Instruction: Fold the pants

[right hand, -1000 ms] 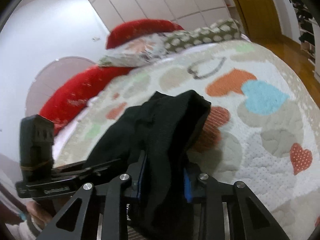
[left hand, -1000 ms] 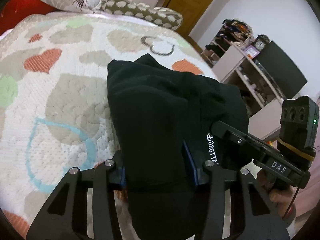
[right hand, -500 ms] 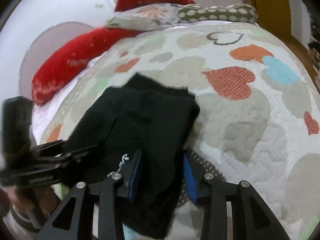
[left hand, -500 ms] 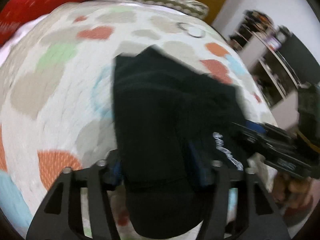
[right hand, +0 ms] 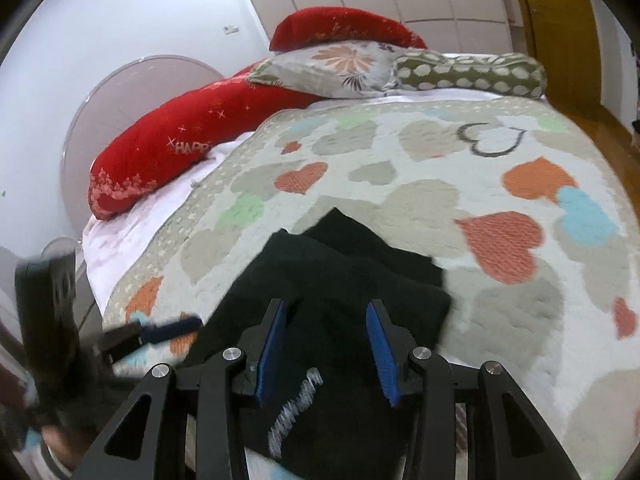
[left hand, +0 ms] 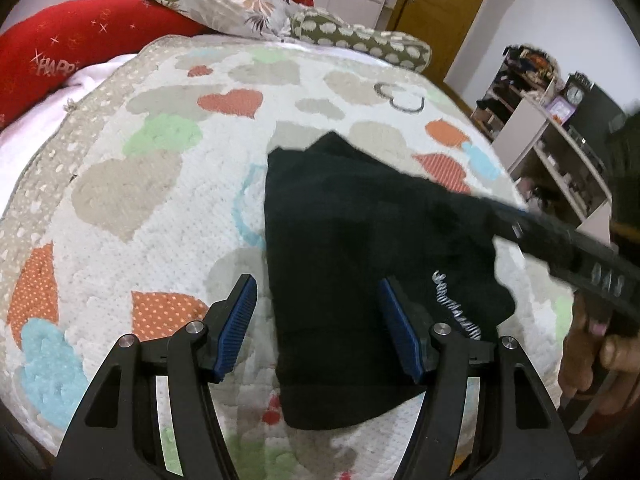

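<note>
The black pants [left hand: 360, 248] lie folded in a compact bundle on the heart-patterned bedspread [left hand: 132, 200], with white lettering near the waistband. My left gripper [left hand: 320, 312] is open, its blue pads apart over the bundle's near left edge, holding nothing. My right gripper [right hand: 326, 346] is open above the near part of the pants [right hand: 352, 280], empty. The right gripper's body [left hand: 576, 256] crosses the left wrist view at the right, blurred. The left gripper's body [right hand: 132, 332] shows at the left of the right wrist view.
Red bolster pillows [right hand: 192, 132], a floral pillow [right hand: 332, 64] and a green dotted bolster [right hand: 468, 72] lie at the head of the bed. Shelving [left hand: 552, 136] and a wooden door [left hand: 444, 12] stand beyond the bed's right side.
Both grippers were shut on the pants and holding them up. They lowered the bundle onto the bedspread and opened, letting go; the pants now lie flat.
</note>
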Motion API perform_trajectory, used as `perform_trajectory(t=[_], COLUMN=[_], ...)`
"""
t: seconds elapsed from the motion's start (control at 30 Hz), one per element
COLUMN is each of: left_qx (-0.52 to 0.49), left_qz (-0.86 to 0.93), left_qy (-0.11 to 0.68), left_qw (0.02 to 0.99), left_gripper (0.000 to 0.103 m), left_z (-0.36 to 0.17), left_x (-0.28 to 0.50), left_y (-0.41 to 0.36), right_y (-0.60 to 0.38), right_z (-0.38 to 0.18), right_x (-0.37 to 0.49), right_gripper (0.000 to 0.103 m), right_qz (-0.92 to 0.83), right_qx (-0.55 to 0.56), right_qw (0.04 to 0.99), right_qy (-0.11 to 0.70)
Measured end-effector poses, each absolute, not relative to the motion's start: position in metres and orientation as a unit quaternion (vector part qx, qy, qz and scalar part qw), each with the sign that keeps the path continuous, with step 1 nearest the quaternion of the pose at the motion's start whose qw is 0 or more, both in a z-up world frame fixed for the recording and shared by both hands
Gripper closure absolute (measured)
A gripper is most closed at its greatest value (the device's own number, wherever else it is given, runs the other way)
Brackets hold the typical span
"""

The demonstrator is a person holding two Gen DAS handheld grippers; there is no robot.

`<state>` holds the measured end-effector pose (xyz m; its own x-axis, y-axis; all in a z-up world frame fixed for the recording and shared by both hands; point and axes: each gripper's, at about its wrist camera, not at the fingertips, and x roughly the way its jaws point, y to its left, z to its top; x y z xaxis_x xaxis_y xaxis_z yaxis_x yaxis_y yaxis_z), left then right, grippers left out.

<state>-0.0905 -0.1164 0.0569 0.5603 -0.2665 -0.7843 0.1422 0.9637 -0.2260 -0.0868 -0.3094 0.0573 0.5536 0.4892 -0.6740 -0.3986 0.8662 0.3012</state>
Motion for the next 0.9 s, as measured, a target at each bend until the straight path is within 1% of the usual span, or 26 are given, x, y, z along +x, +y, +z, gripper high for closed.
perform_trajectory(t=[0.13, 0.2, 0.33, 0.6, 0.77, 0.83, 0.9], left_qx=[-0.074, -0.077, -0.072, -0.068, -0.063, -0.067, -0.070], left_qz=[-0.117, -0.120, -0.120, -0.111, -0.105, -0.105, -0.106], left_qy=[0.456, 0.458, 0.458, 0.455, 0.450, 0.450, 0.451], left_qw=[0.879, 0.878, 0.878, 0.881, 0.885, 0.884, 0.883], left_gripper=[0.039, 0.036, 0.035, 0.035, 0.035, 0.035, 0.035], left_z=[0.046, 0.044, 0.041, 0.044, 0.045, 0.044, 0.043], left_x=[-0.088, -0.086, -0.084, -0.089, -0.092, -0.092, -0.092], left_y=[-0.118, -0.118, -0.121, -0.122, -0.125, -0.125, -0.125], right_y=[-0.297, -0.296, -0.292, -0.308, -0.317, -0.316, -0.316], right_z=[0.032, 0.015, 0.018, 0.052, 0.036, 0.023, 0.013], right_x=[-0.058, -0.044, -0.046, -0.099, -0.128, -0.130, -0.132], right_gripper=[0.063, 0.063, 0.063, 0.061, 0.060, 0.058, 0.053], right_qz=[0.221, 0.216, 0.213, 0.221, 0.212, 0.211, 0.197], right_qx=[0.038, 0.046, 0.035, 0.024, 0.013, 0.006, -0.009], right_qw=[0.876, 0.869, 0.874, 0.887, 0.884, 0.878, 0.879], right_qy=[0.427, 0.442, 0.435, 0.404, 0.417, 0.429, 0.434])
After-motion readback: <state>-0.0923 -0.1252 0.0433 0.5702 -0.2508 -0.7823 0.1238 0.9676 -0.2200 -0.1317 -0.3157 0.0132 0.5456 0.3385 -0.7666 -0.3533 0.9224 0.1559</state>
